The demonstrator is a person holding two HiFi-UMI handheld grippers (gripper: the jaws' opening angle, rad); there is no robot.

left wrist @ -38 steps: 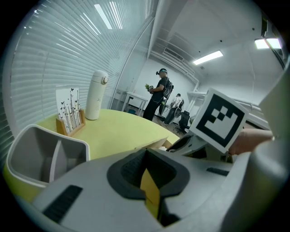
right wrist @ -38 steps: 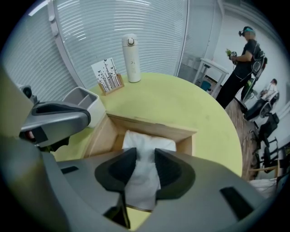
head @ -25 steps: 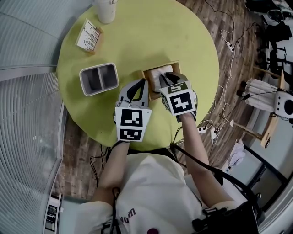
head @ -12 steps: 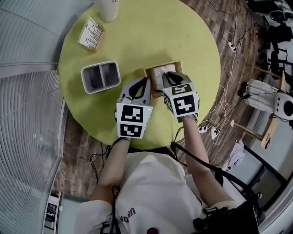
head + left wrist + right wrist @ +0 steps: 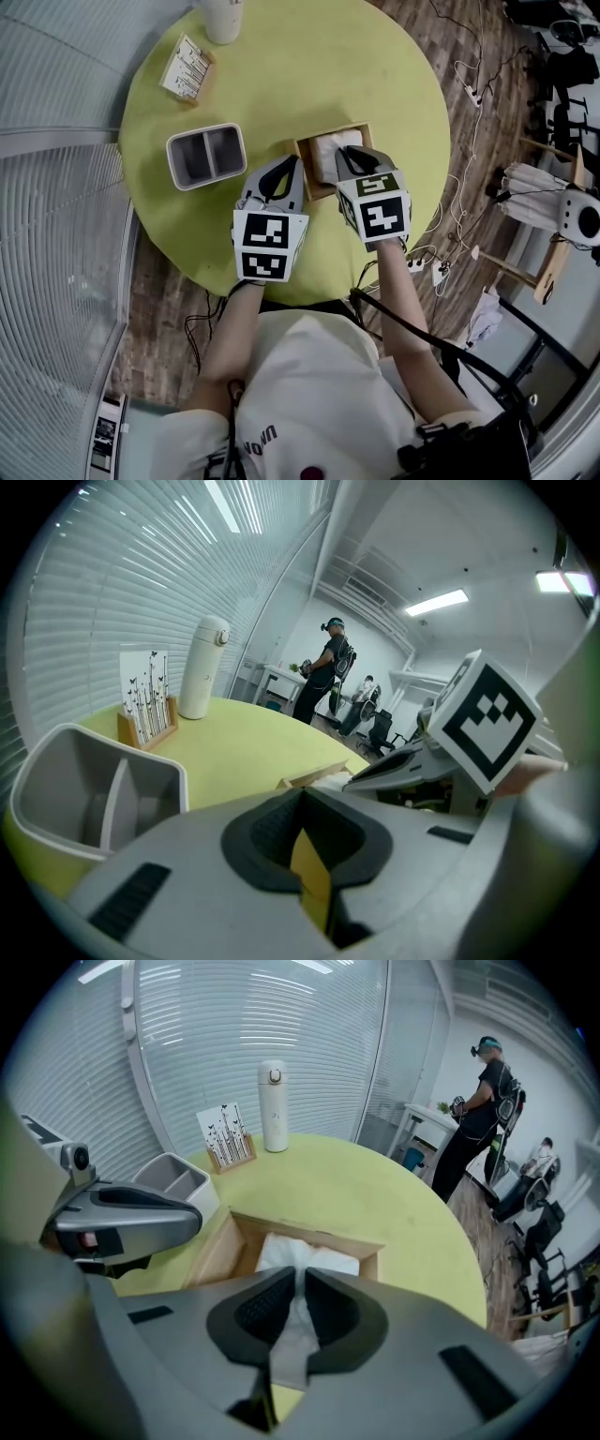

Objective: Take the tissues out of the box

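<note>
A wooden tissue box (image 5: 333,132) stands open near the middle of the round yellow-green table (image 5: 281,84), with white tissues (image 5: 327,150) inside. My right gripper (image 5: 348,157) points steeply down into the box. In the right gripper view its jaws have just been closing, and the right gripper (image 5: 300,1283) is now shut on a pinched strand of tissue (image 5: 290,1340) that rises from the tissues in the box (image 5: 309,1253). My left gripper (image 5: 292,169) rests just left of the box. In the left gripper view the left gripper (image 5: 302,795) is shut with nothing between its fingertips.
A grey two-compartment bin (image 5: 204,156) sits left of the box. Further back are a wooden card holder (image 5: 186,66) and a white bottle (image 5: 223,19). The table's front edge lies just under my hands. A person (image 5: 478,1101) stands far off in the room. Cables lie on the floor at the right.
The right gripper has drawn back very slightly toward me over the box. The left gripper stays where it was beside the box.
</note>
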